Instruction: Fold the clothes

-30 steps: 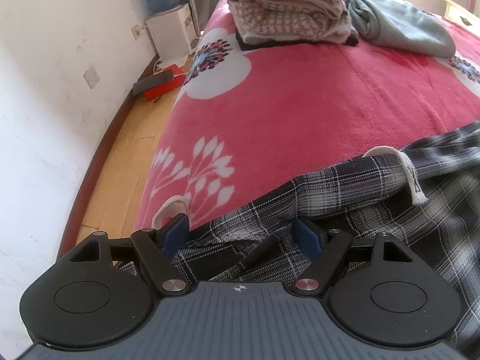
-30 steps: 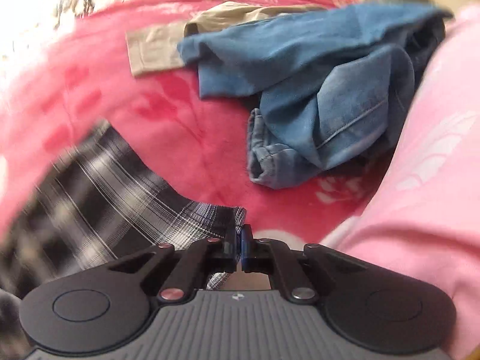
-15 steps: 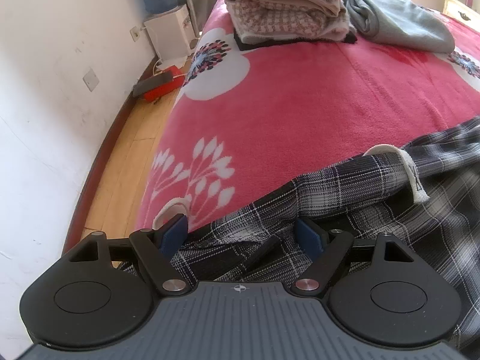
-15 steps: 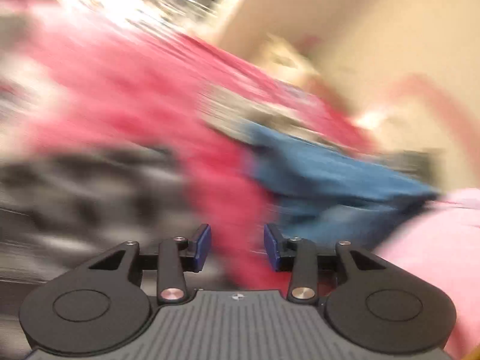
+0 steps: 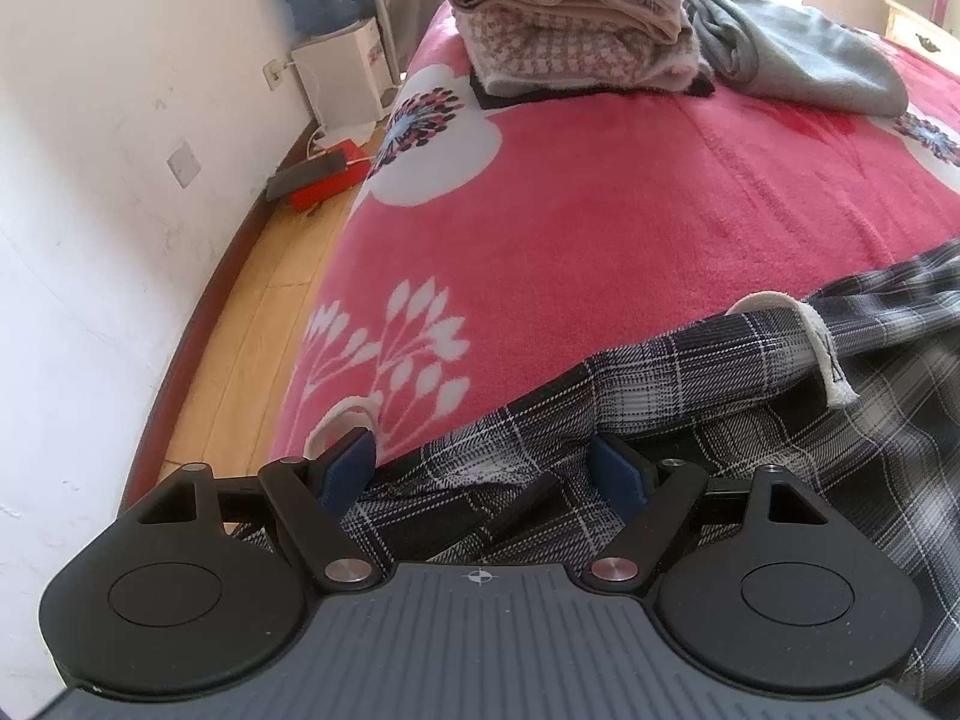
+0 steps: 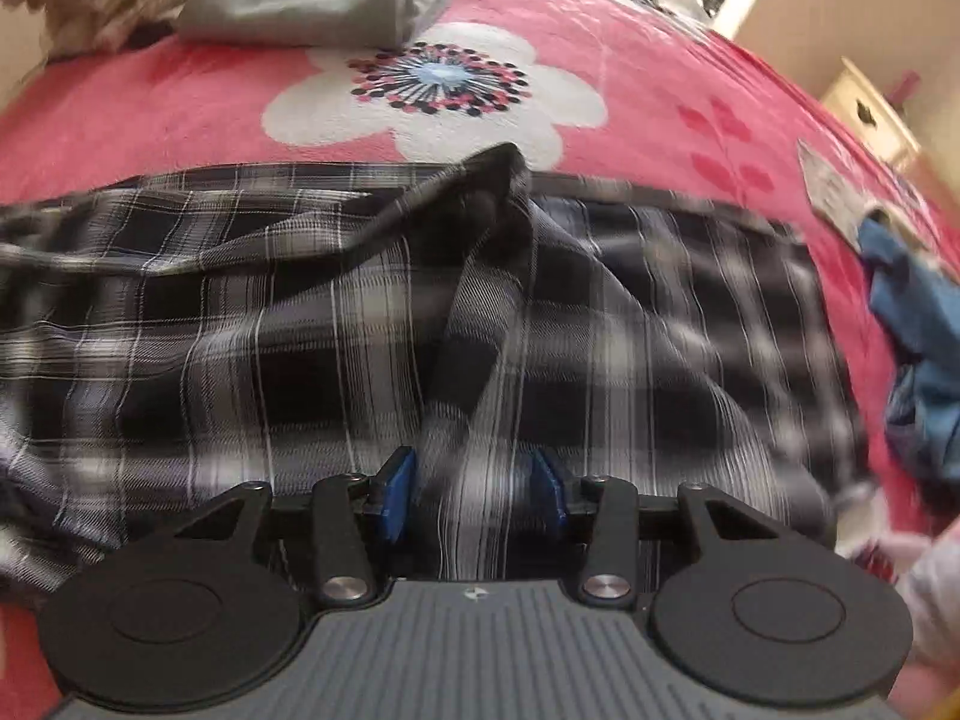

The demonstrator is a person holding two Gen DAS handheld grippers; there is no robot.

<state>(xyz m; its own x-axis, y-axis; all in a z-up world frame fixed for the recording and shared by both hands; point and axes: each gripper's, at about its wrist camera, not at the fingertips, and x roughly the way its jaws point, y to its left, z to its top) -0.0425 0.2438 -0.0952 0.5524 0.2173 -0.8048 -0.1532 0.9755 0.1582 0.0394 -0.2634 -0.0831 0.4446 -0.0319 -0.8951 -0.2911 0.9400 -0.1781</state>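
A black-and-white plaid garment (image 5: 690, 396) with a white drawstring (image 5: 822, 348) lies spread on the red flowered blanket (image 5: 600, 192). My left gripper (image 5: 483, 474) is open wide over the garment's edge near the side of the bed, and the cloth lies under and between its blue pads (image 5: 348, 471). In the right wrist view the same plaid garment (image 6: 300, 312) fills the middle, with a raised fold (image 6: 498, 180) running up it. My right gripper (image 6: 473, 492) hovers over that fold. Its jaws are opening and its pads do not press on the cloth between them.
A stack of folded clothes (image 5: 570, 18) and a grey garment (image 5: 810, 54) lie at the far end of the bed. Blue jeans (image 6: 918, 330) lie to the right. Left of the bed are wooden floor (image 5: 258, 312), a white wall and a water dispenser (image 5: 342, 72).
The right gripper went from shut to open and swung away from the jeans to sit over the plaid garment. The left gripper has stayed where it was, open.
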